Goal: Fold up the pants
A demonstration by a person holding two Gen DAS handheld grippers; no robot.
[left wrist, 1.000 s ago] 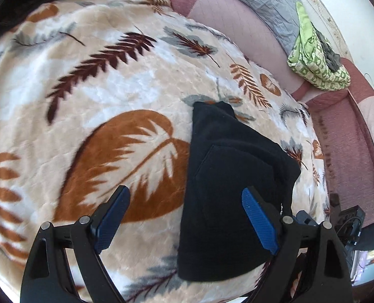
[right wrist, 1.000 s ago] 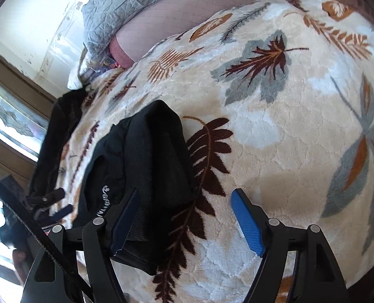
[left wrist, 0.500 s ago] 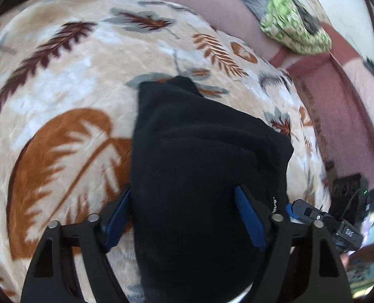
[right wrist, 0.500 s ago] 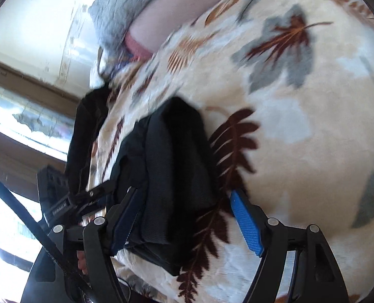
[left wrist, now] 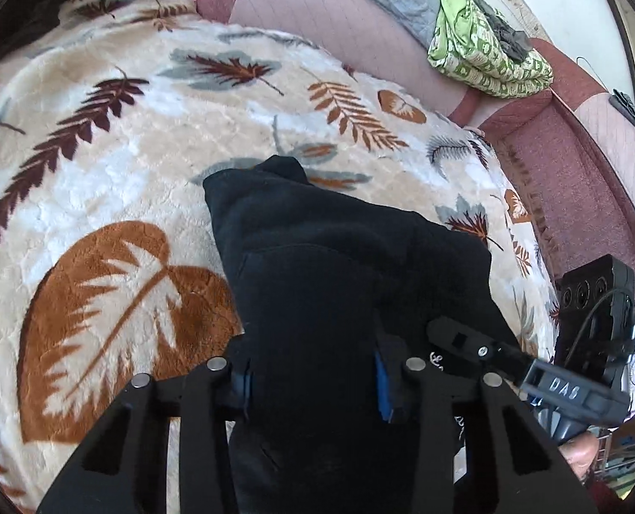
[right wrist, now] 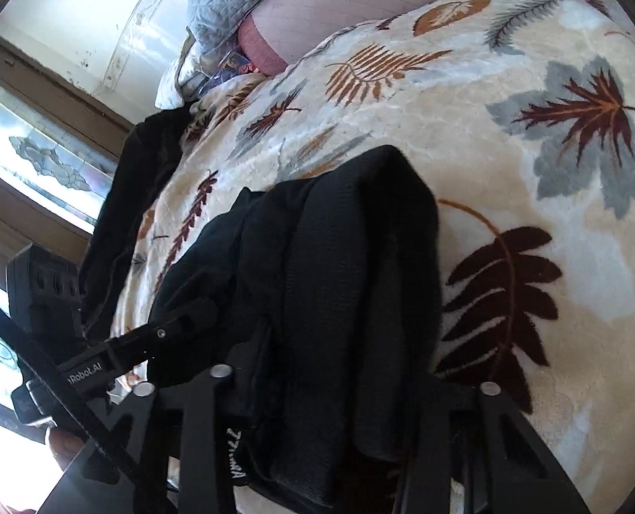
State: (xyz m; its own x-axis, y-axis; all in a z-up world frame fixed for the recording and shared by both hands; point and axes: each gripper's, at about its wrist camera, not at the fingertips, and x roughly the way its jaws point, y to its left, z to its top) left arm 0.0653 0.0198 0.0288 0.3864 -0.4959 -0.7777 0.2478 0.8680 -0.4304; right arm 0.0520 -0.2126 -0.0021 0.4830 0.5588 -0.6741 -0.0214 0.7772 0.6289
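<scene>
Black pants (left wrist: 339, 274), folded bundle, near edge of leaf-print blanket (left wrist: 103, 171) on bed. Left gripper (left wrist: 313, 379) and right gripper (right wrist: 343, 389) closing, bundle between jaws. Risk: thick layers slipping out, fold collapsing.

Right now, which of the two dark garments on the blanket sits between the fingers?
The folded black pants in the middle of the leaf-print blanket, gripped near their front edge. The other dark garment lies untouched at the blanket's far left edge.
</scene>
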